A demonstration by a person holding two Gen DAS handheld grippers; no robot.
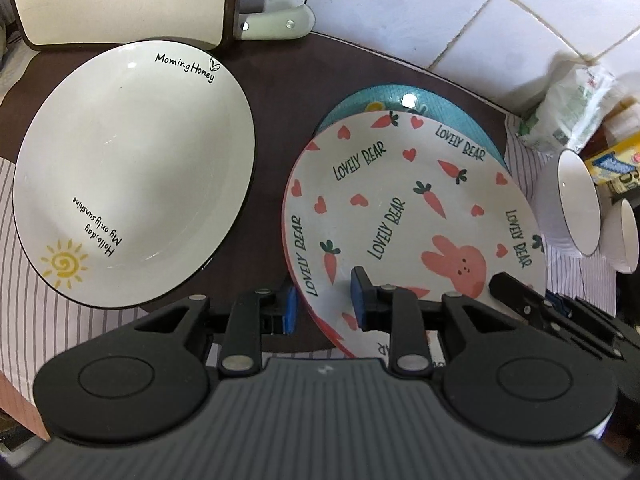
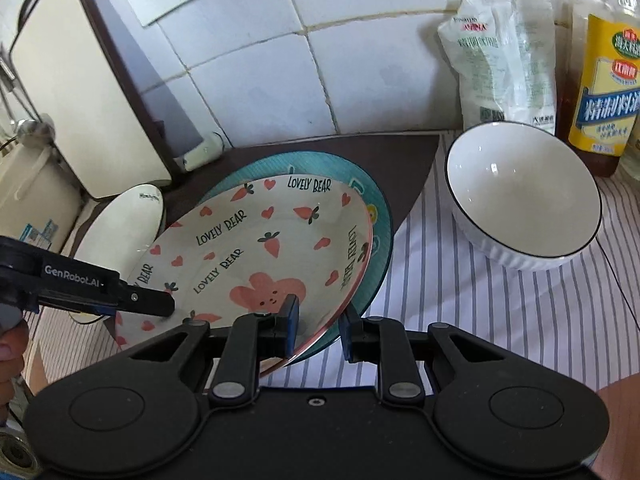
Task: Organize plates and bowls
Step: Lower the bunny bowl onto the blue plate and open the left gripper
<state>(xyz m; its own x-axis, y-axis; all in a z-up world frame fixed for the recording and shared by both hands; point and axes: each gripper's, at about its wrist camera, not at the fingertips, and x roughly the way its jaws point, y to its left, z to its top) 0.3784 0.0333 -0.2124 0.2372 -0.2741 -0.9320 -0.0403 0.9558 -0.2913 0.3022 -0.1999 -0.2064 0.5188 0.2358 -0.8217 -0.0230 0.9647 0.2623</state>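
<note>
Three plates: a white sun plate (image 1: pixel 132 168), a carrot-and-rabbit plate (image 1: pixel 408 216), a teal plate (image 2: pixel 380 232) beneath. Two white bowls (image 1: pixel 576 204) (image 1: pixel 626 240). One bottle (image 2: pixel 600 80), one white bag (image 2: pixel 500 60), two grippers (image 1: pixel 324 308) (image 2: pixel 320 328).

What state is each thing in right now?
bunny plate: over the teal plate, off-centre, rim between both grippers' jaws
teal plate: underneath, mostly covered
sun plate: lying flat, empty, untouched
white bowl: upright, empty
left gripper: astride the rim, grip unclear
right gripper: shut on the bunny plate
</note>
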